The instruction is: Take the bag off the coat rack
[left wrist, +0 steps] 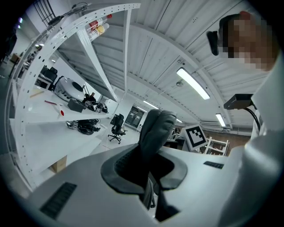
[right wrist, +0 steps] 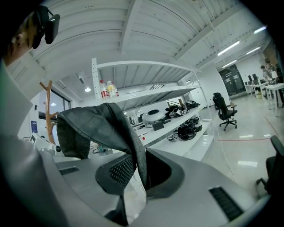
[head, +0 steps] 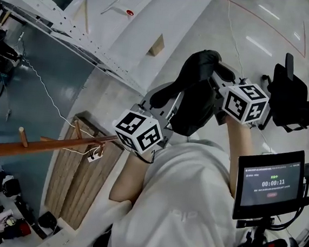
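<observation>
A black bag [head: 194,99] hangs in the air between my two grippers, away from the wooden coat rack [head: 38,146], whose brown pole and pegs show at the left. My left gripper [head: 164,106] is shut on a fold of the bag's dark fabric [left wrist: 154,133], which stands up between its jaws [left wrist: 150,174]. My right gripper [head: 219,84] is shut on another part of the bag [right wrist: 100,126], a thin edge pinched between its pads [right wrist: 140,170] while the rest drapes to the left.
The rack stands on a wooden slatted base [head: 84,178]. White shelving [head: 100,12] runs across the top left. A black office chair [head: 295,106] is at the right, a screen on a stand [head: 271,183] at the lower right.
</observation>
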Demonstrator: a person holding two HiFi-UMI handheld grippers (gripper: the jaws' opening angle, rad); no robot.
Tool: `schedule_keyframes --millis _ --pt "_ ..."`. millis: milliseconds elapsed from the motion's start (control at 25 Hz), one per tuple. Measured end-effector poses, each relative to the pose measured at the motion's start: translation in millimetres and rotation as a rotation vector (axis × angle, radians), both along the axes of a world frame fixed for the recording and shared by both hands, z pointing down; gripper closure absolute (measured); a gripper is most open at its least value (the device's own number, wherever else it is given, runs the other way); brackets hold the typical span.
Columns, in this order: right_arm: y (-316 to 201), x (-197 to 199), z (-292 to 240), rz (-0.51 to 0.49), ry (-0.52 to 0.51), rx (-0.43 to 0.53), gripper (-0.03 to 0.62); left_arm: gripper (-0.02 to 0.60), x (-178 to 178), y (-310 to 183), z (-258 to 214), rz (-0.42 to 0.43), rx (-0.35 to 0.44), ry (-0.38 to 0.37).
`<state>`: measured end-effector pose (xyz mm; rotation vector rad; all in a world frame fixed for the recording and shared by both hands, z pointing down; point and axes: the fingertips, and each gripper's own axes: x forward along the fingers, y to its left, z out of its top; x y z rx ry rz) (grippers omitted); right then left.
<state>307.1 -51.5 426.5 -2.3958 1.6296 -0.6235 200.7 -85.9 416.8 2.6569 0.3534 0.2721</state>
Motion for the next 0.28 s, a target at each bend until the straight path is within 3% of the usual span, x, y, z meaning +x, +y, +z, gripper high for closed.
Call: schedule_keyframes --millis 280 --pt "0.0 -2.9 -2.4 -0.011 0.008 0.001 0.520 0.534 -4.1 1.7 -1.7 -0.006 -0.009 0.001"
